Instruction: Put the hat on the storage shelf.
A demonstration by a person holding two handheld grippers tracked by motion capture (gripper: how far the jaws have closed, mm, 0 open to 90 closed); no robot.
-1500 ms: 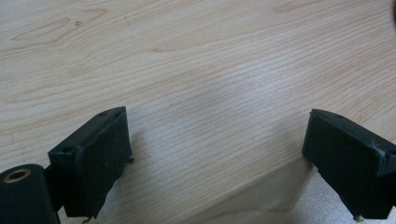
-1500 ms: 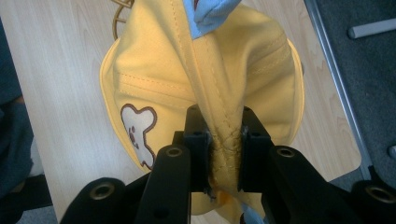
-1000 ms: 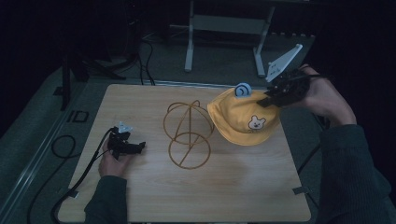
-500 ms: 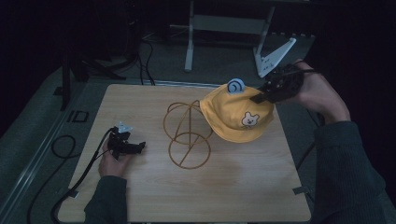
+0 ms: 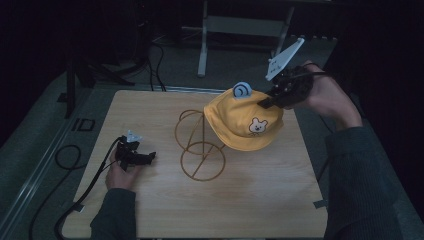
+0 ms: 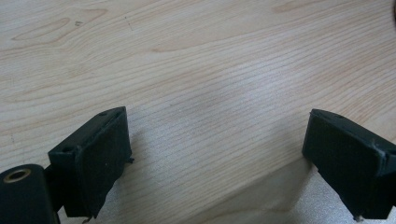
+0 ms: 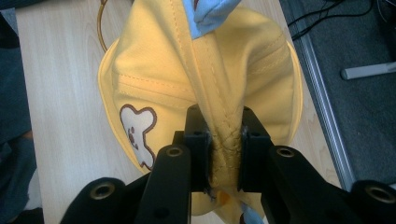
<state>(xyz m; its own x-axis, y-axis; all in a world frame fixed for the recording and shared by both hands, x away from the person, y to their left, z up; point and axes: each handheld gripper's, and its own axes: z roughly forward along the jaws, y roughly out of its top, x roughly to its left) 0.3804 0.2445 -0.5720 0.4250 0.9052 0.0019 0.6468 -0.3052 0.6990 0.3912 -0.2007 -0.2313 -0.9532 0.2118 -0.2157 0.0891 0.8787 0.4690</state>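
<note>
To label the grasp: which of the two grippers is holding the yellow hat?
The right gripper, shut on the yellow hat; the left gripper is open over the table.

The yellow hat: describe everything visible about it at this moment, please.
The yellow hat is a small soft fabric cap with stitched seams, a brim, an embroidered white bear face outlined in brown, and a light blue ear-like tab on top. The right gripper is shut on a bunched fold of its cloth and holds it lifted above the table, beside the top of the wire hat stand. It hangs slack; whether it touches the stand is unclear.
</note>
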